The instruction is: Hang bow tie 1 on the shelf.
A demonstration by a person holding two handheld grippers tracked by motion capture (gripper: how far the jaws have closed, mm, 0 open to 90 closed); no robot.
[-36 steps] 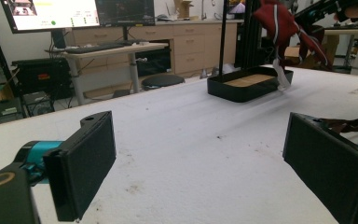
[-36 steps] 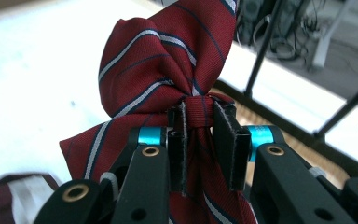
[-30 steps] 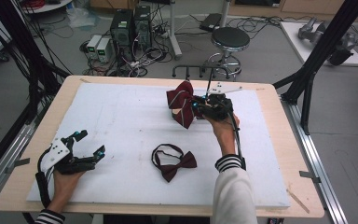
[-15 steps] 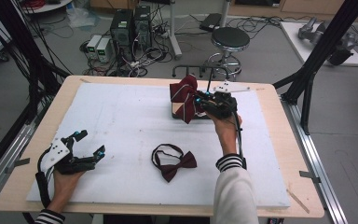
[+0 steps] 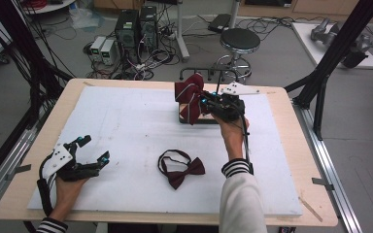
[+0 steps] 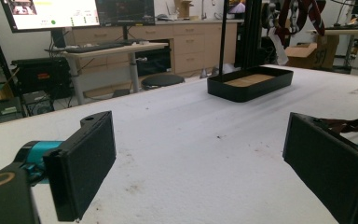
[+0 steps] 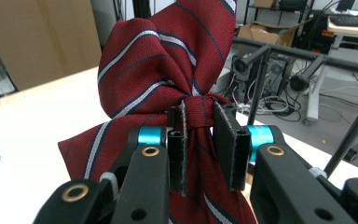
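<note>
A: From above, what does the right gripper [image 5: 205,103] hold?

B: A dark red striped fabric bow tie [image 5: 189,97], lifted over the shallow black rectangular tray [image 5: 187,120] at the far middle of the white table mat [image 5: 126,141]. The left gripper [image 5: 93,150] rests near left, jaws wide apart, holding nothing.

A: And the left gripper view?

B: Its two black pads [image 6: 81,170] stand far apart over bare mat, the tray [image 6: 249,84] far off.

A: The right gripper view?

B: Jaws clamped on the striped tie's [image 7: 168,65] central knot.

A: Anything else?

B: A plain maroon bow tie with a black strap [image 5: 179,170] lies near the middle.

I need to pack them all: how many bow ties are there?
2. A striped bow tie is clamped in the right gripper over the black tray; a plain bow tie lies on the table.
</note>
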